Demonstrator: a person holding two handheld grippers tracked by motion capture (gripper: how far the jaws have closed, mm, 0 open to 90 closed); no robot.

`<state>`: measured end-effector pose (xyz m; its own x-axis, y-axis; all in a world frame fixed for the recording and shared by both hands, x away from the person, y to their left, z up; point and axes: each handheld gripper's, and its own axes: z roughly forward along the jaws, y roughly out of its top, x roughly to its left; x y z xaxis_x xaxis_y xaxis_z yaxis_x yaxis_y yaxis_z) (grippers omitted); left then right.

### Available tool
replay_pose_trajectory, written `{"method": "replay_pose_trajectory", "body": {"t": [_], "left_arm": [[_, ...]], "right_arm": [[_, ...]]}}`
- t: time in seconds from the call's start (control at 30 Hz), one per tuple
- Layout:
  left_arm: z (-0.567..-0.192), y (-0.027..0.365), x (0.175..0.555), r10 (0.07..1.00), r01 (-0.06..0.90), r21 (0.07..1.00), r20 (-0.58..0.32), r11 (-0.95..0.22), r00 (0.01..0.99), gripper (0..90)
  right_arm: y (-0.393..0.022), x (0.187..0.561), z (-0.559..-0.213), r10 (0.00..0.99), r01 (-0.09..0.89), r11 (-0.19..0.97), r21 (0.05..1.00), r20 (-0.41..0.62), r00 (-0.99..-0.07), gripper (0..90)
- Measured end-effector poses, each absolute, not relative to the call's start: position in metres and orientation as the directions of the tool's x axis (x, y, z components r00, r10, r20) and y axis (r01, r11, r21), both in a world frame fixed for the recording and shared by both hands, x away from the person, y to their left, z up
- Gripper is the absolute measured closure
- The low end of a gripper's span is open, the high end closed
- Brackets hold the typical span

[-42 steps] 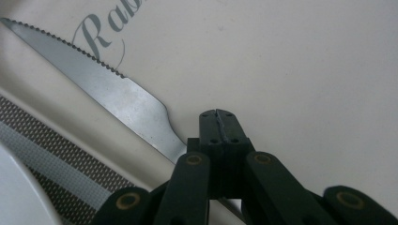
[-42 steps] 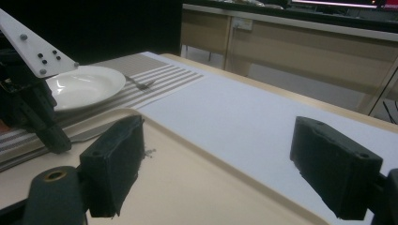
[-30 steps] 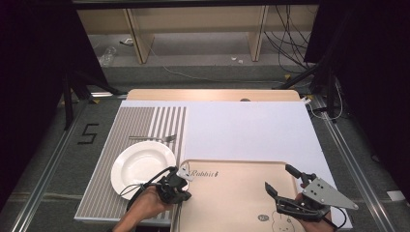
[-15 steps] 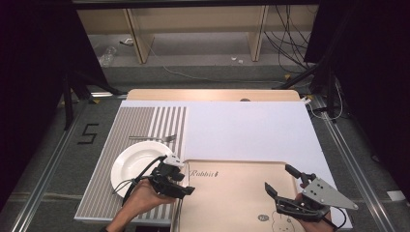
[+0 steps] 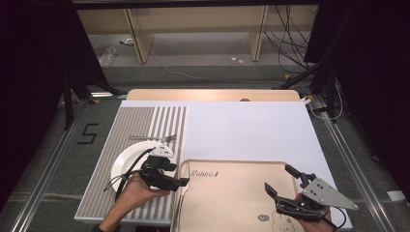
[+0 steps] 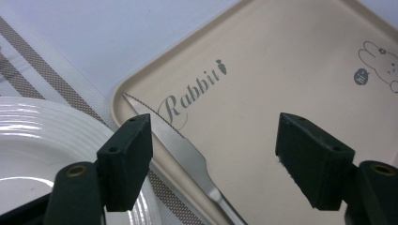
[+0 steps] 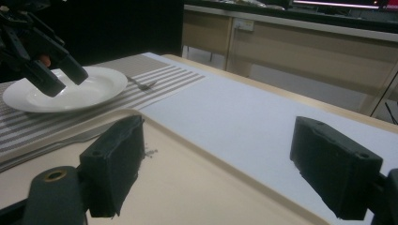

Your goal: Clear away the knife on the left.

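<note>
Steel knife lies free below the left gripper, jaws just opened wide, nothing between them: released against the tray edge. Right gripper gapes empty.

Serrated table knife lying flat, free of any grip.
Silver, toothed blade; it rests on the left rim of the beige tray, tip just beside the printed "Rabbit", handle running back along that rim.

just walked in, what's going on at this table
A person is working with a claw in each hand. The left claw has just been opening with nothing between its jaws; below it a knife lies across the tray's left rim, beside the plate. The right claw hangs open over the tray.
</note>
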<state>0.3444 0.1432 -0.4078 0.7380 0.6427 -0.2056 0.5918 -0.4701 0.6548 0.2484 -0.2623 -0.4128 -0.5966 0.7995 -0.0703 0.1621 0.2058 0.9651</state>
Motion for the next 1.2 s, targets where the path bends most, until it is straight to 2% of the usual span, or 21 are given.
{"method": "replay_pose_trajectory", "body": {"t": [0.73, 1.2], "left_arm": [[-0.389, 0.183, 0.358, 0.709, 0.596, 0.717, -0.203, -0.361, 0.675, 23.5], [-0.385, 0.194, 0.365, 0.735, 0.598, 0.719, -0.181, -0.355, 0.654, 23.4]], "right_arm": [[-0.264, 0.249, -0.414, 0.798, 0.164, 0.201, 0.966, -0.065, -0.599, 18.7], [-0.264, 0.250, -0.414, 0.797, 0.166, 0.200, 0.966, -0.061, -0.601, 18.7]]}}
